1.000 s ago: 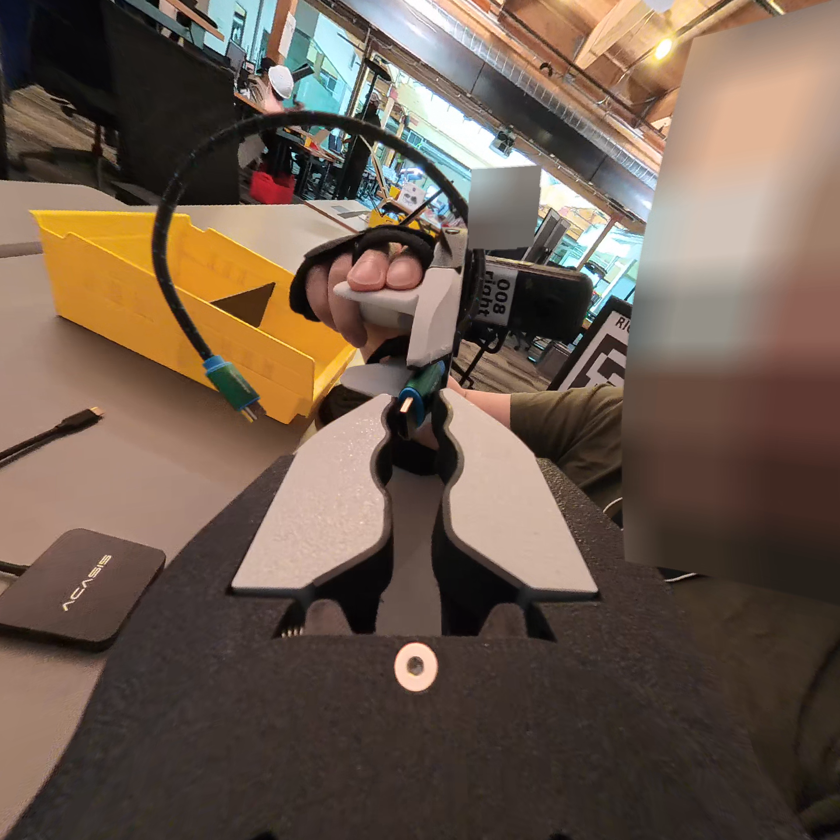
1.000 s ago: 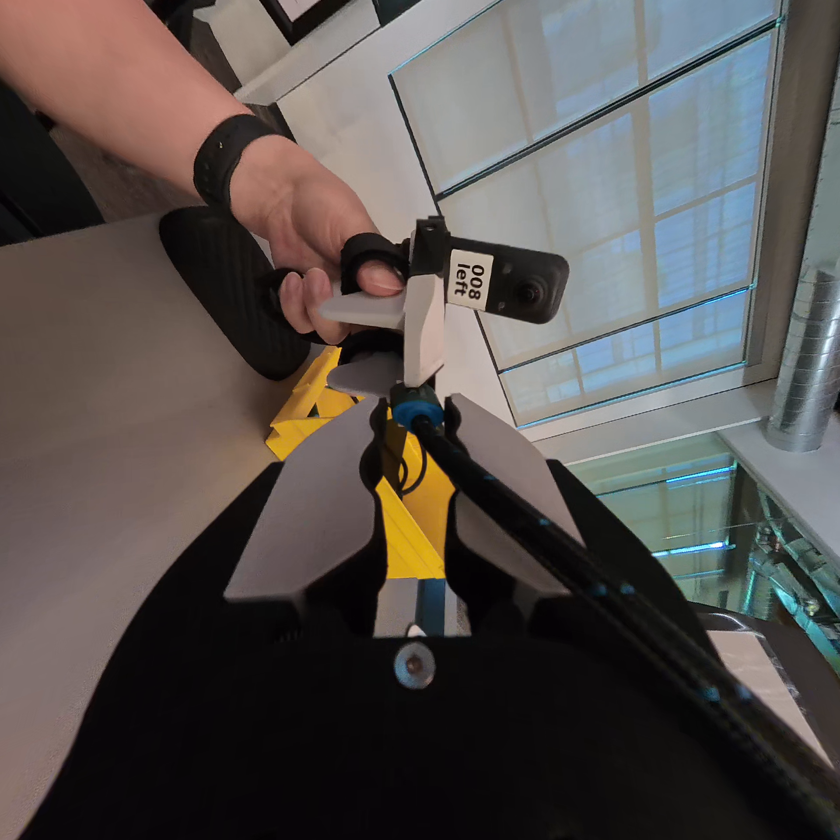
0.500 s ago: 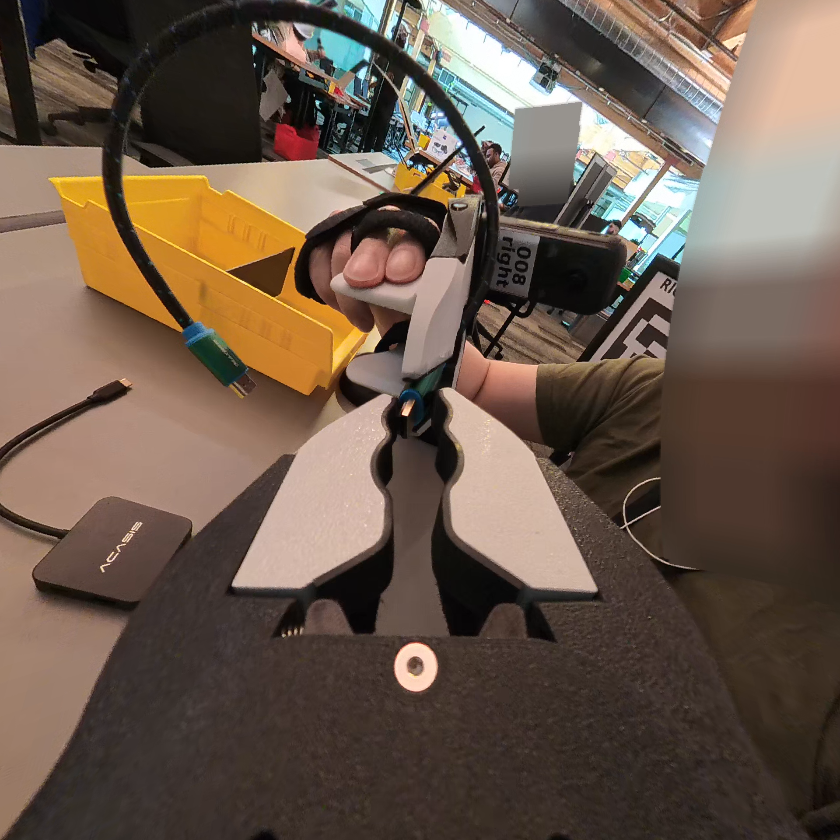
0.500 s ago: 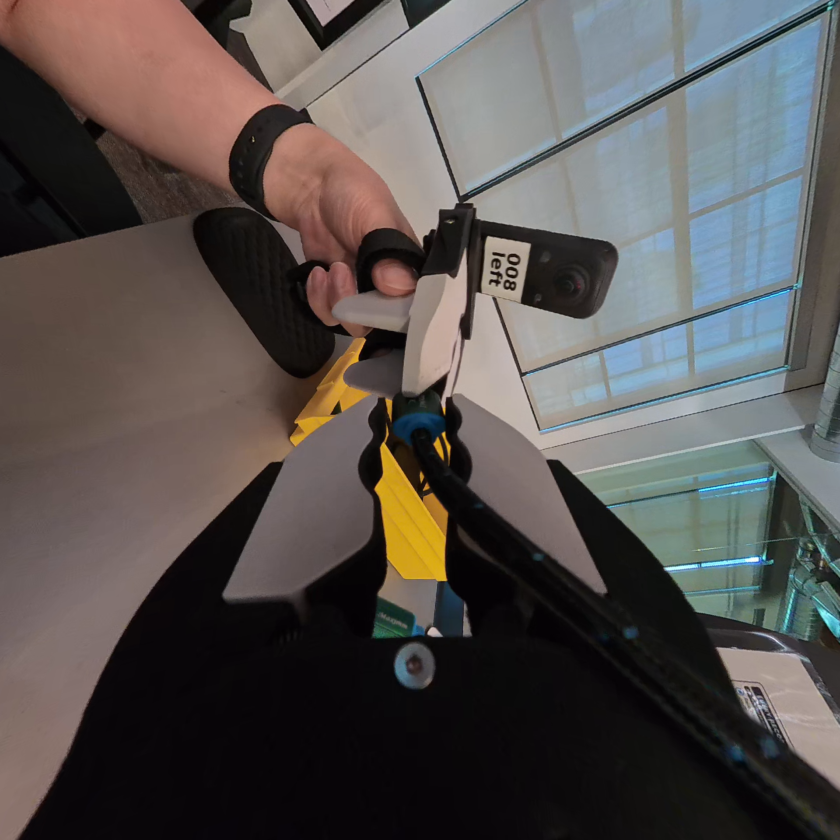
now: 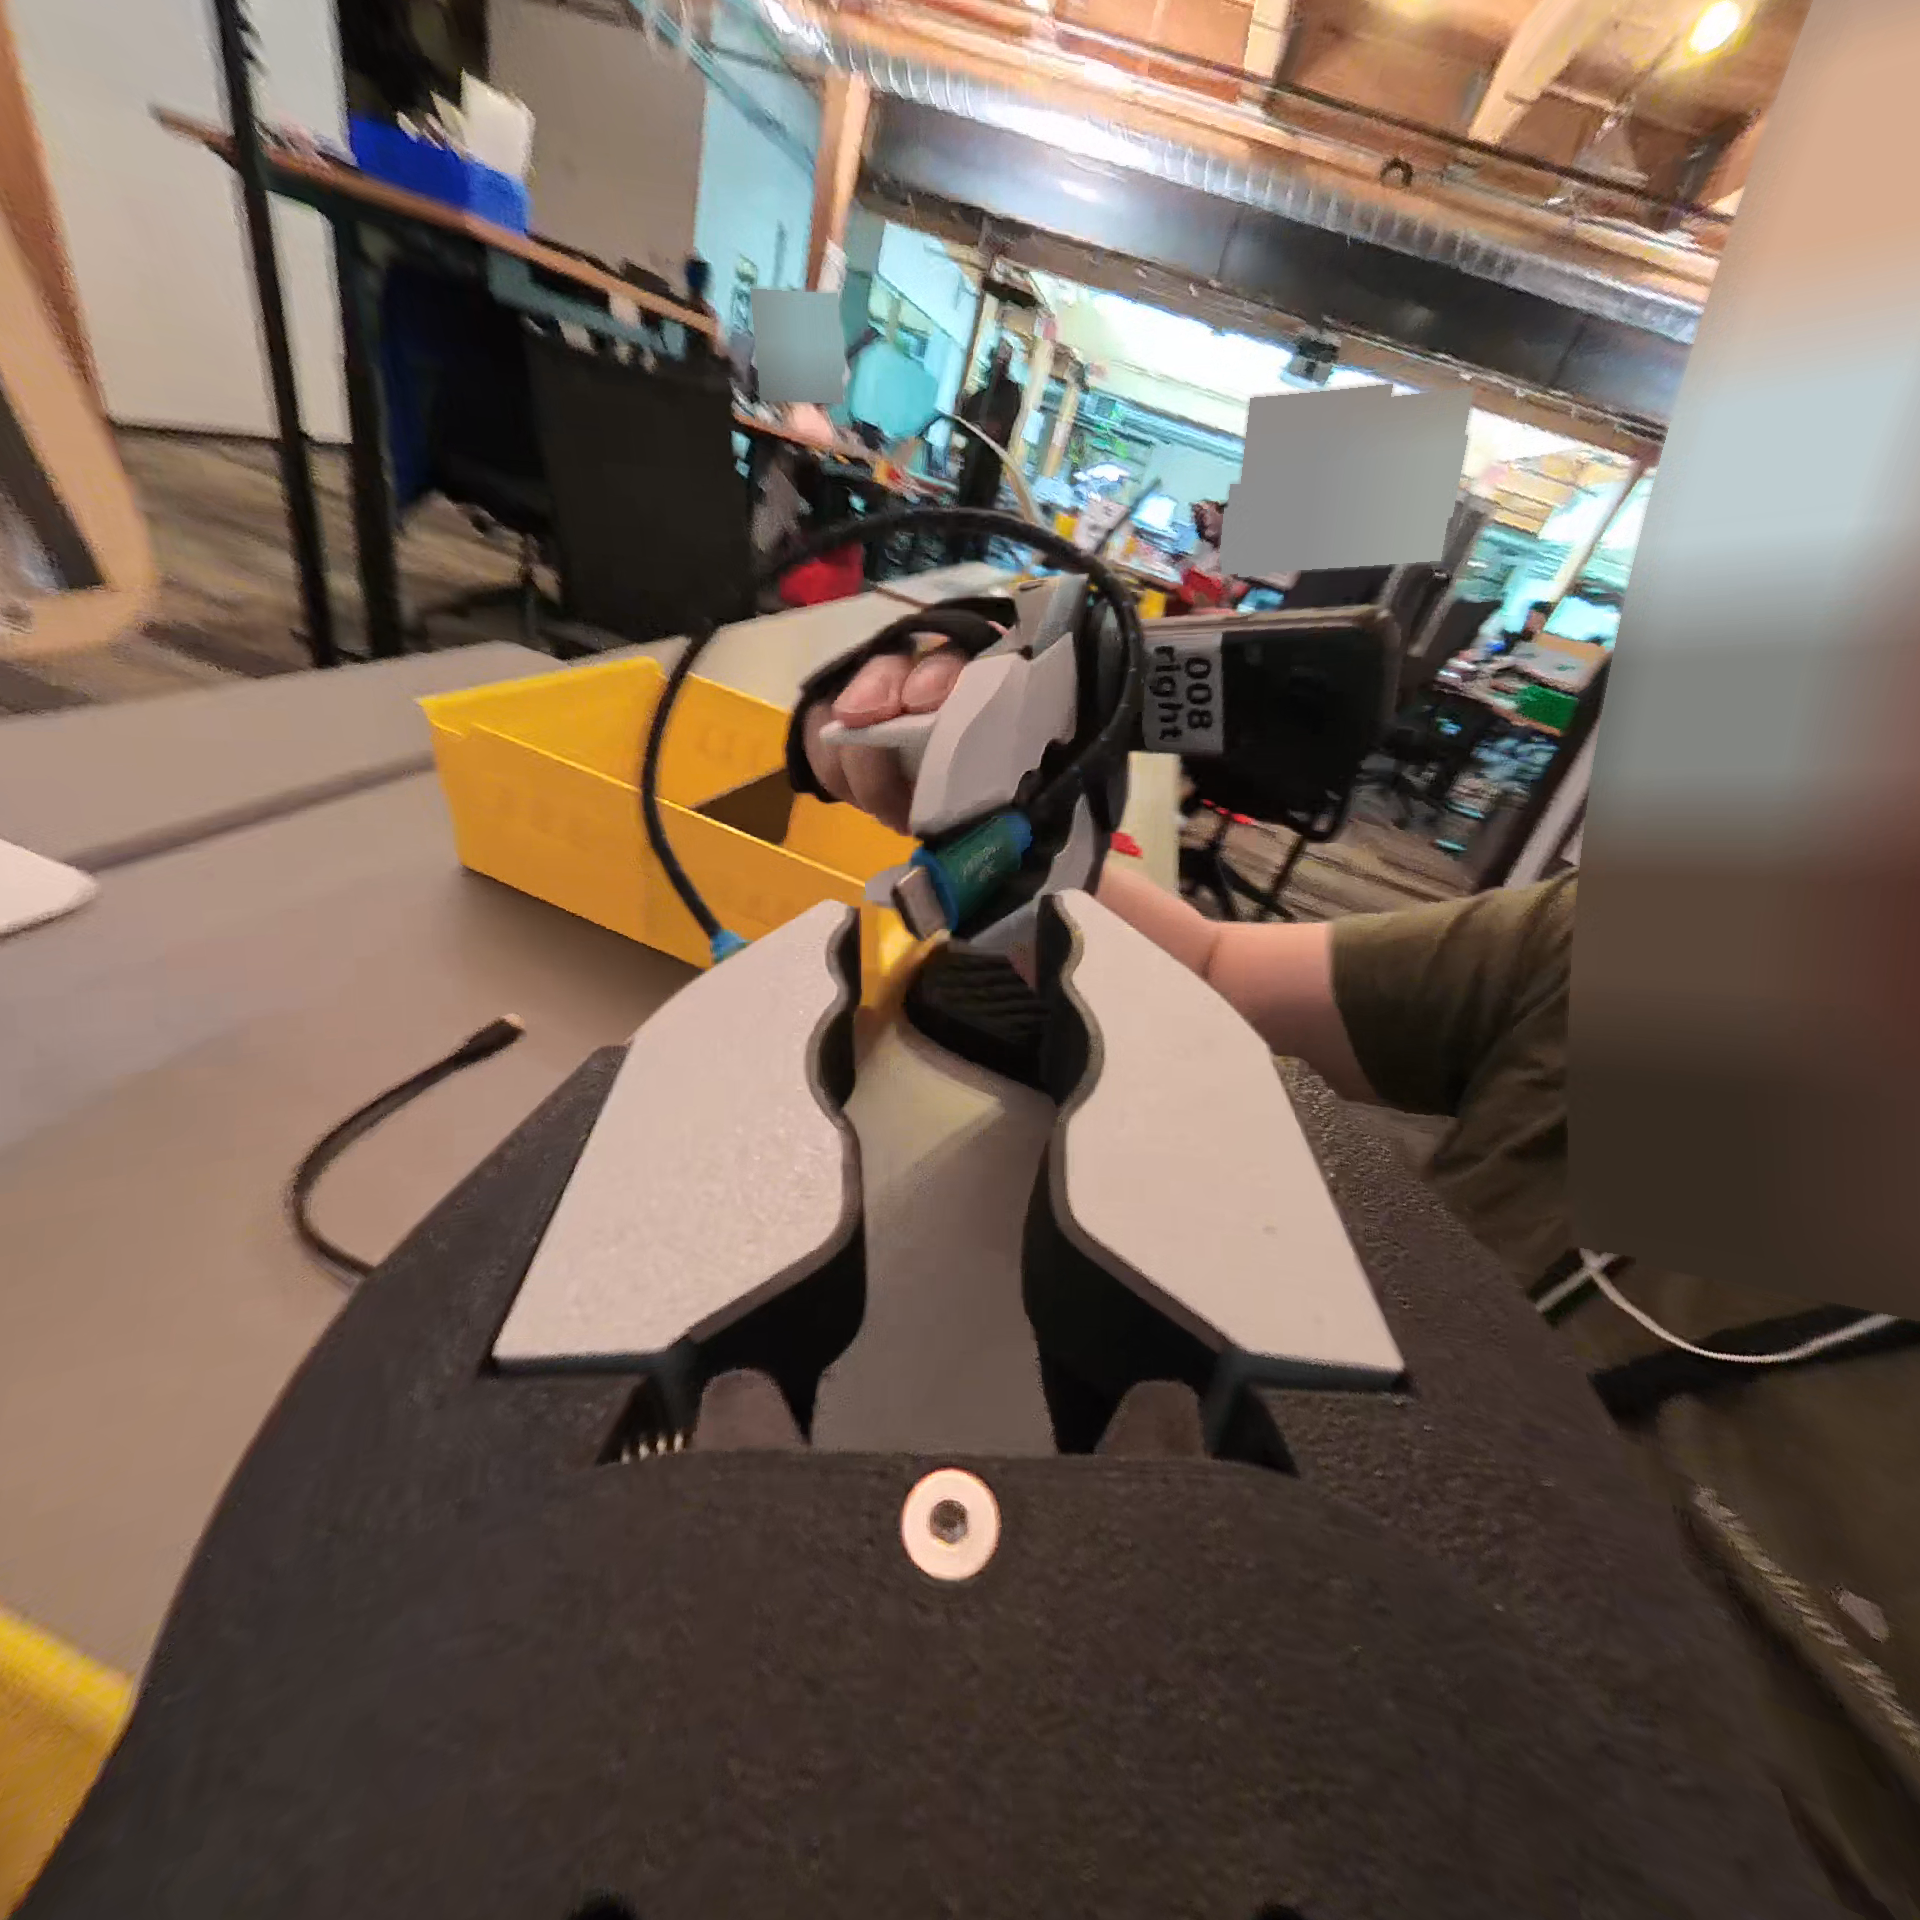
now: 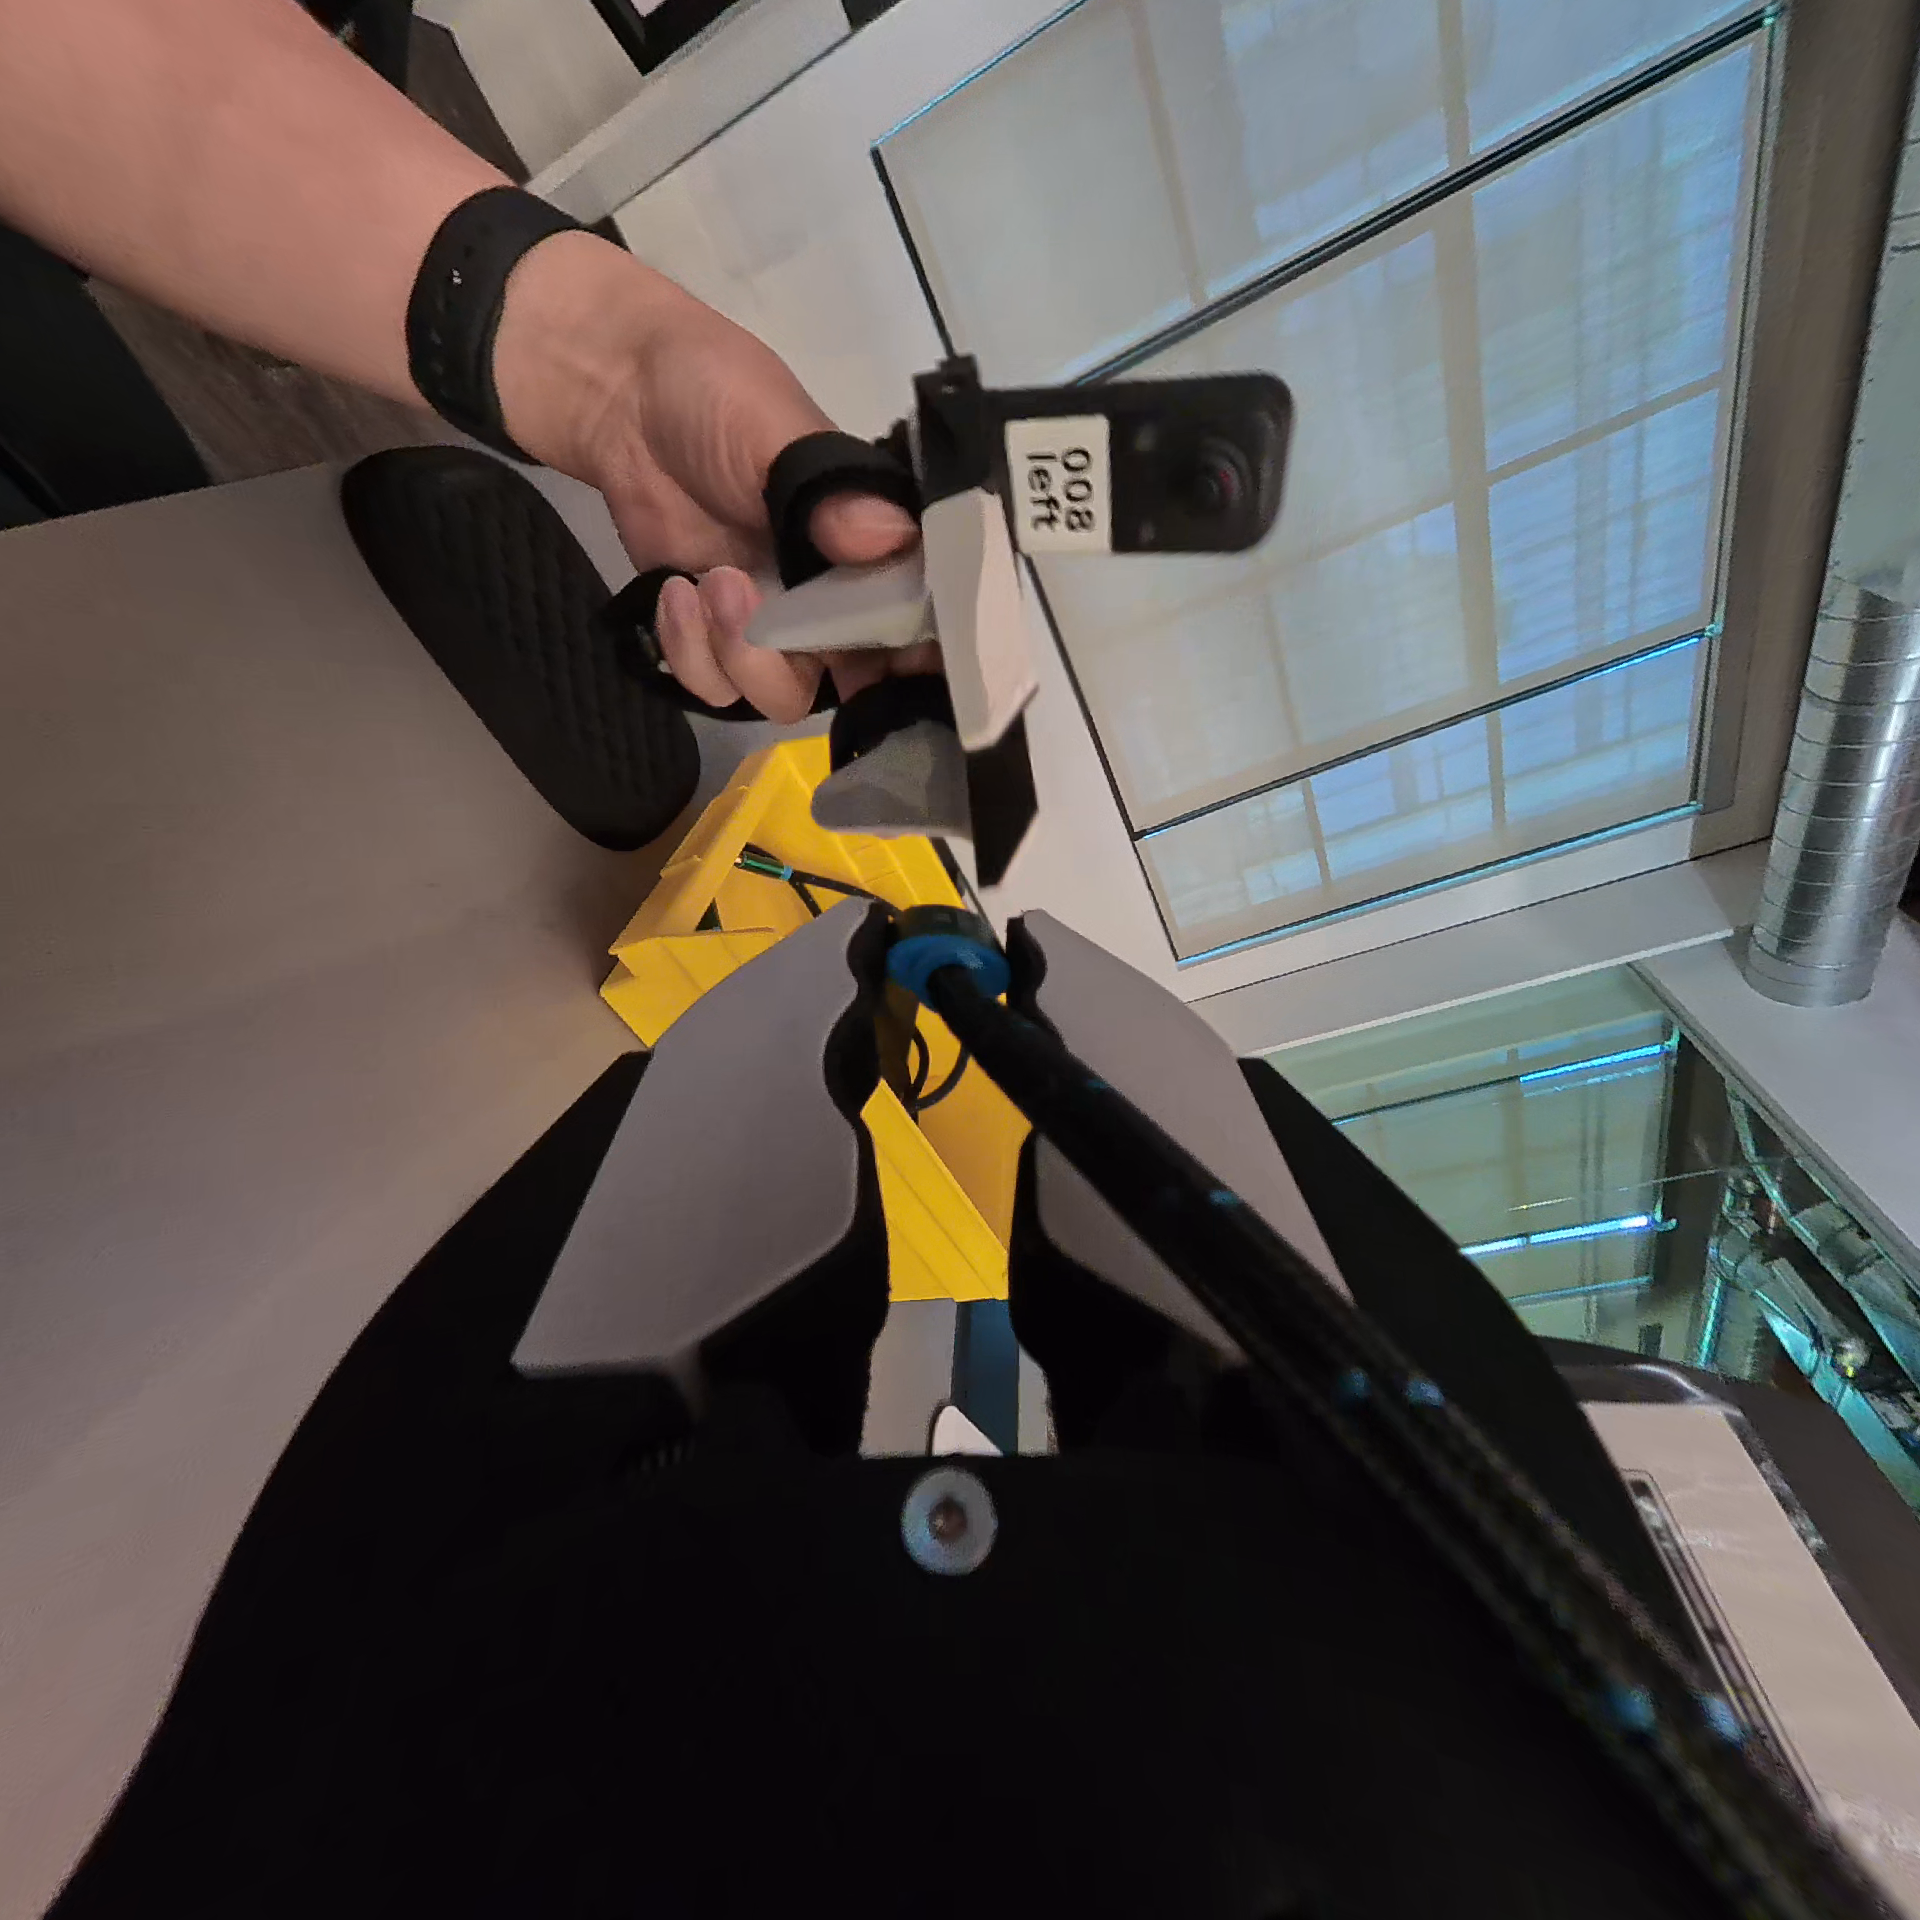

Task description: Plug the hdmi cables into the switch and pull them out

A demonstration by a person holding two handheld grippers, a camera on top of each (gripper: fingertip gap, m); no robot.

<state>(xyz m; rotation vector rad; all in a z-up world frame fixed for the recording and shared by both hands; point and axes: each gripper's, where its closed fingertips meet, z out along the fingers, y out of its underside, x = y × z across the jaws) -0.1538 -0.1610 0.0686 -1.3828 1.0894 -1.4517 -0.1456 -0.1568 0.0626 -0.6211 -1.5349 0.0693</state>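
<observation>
Left wrist view: grey table [image 5: 208,1039], yellow bin [image 5: 582,821], workshop behind; left jaws released, right jaws grasping HDMI plug [image 5: 966,868].

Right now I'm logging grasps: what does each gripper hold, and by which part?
The right gripper clamps the black braided HDMI cable by its teal plug body. The left gripper is open, holding nothing.

Braided cable [image 6: 1164,1174]; glossy yellow plastic bin [image 5: 582,821].
</observation>
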